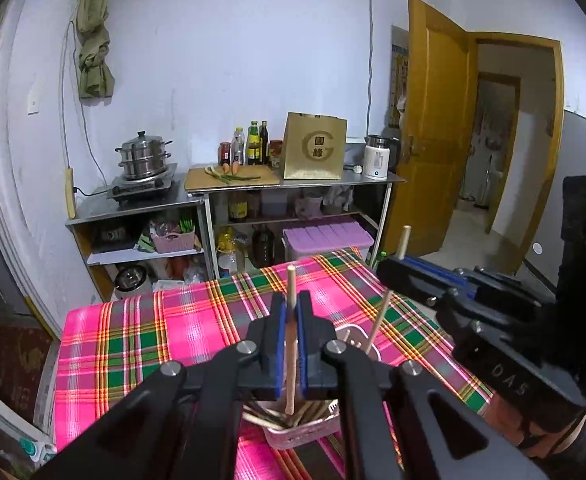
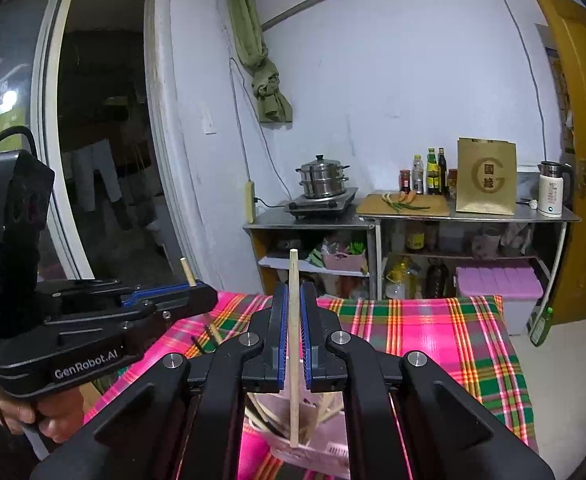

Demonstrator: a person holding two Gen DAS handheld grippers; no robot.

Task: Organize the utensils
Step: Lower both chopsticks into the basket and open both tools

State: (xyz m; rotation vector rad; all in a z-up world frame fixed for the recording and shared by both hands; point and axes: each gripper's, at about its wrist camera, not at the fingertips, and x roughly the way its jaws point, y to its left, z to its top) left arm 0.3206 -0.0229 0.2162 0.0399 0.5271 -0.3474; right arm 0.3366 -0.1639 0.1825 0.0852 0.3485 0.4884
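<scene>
Both hand-held grippers, left (image 1: 291, 344) and right (image 2: 293, 344), clamp one upright chopstick each (image 1: 291, 340) (image 2: 294, 344) above a pink basket (image 1: 305, 432), apparently holding more.

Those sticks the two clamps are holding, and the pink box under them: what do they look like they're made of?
The stick in the left gripper and the stick in the right gripper look like bare wood or bamboo: pale tan, matte, round, with blunt cut ends. The pink box looks like moulded plastic: an even pastel colour, a slight sheen and slotted walls. More sticks lie inside it.

Left tool (image 1: 291, 344) clamped; right tool (image 2: 294, 344) clamped
</scene>
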